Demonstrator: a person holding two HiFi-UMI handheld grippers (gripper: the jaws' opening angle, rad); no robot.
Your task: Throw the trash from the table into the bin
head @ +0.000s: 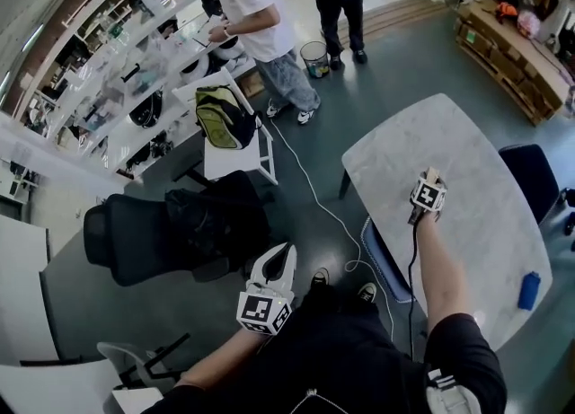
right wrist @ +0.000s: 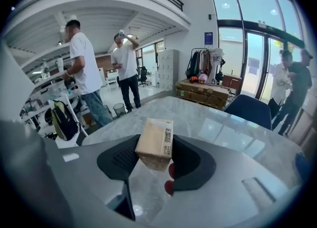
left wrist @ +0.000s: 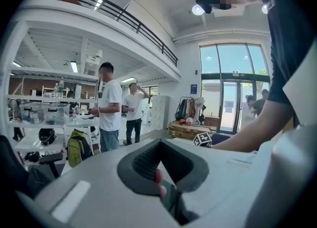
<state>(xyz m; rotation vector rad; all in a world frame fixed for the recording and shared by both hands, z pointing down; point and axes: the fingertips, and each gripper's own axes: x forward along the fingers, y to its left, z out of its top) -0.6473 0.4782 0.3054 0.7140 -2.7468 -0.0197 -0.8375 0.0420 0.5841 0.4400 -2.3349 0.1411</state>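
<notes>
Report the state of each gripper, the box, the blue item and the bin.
Right gripper: shut on the cardboard box, over the table.
Cardboard box: clamped between the right jaws.
Left gripper: shut, empty, held off the table.
Blue item: lying on the table, untouched.
Bin: upright, open-topped, on the floor away from the table.

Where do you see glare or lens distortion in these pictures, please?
Right gripper view: window glare streaks the marble table, yet the cardboard box is sharp. Left gripper view: dark vignetted corners, bright windows. Head view: fisheye bends the table's edge.
</notes>
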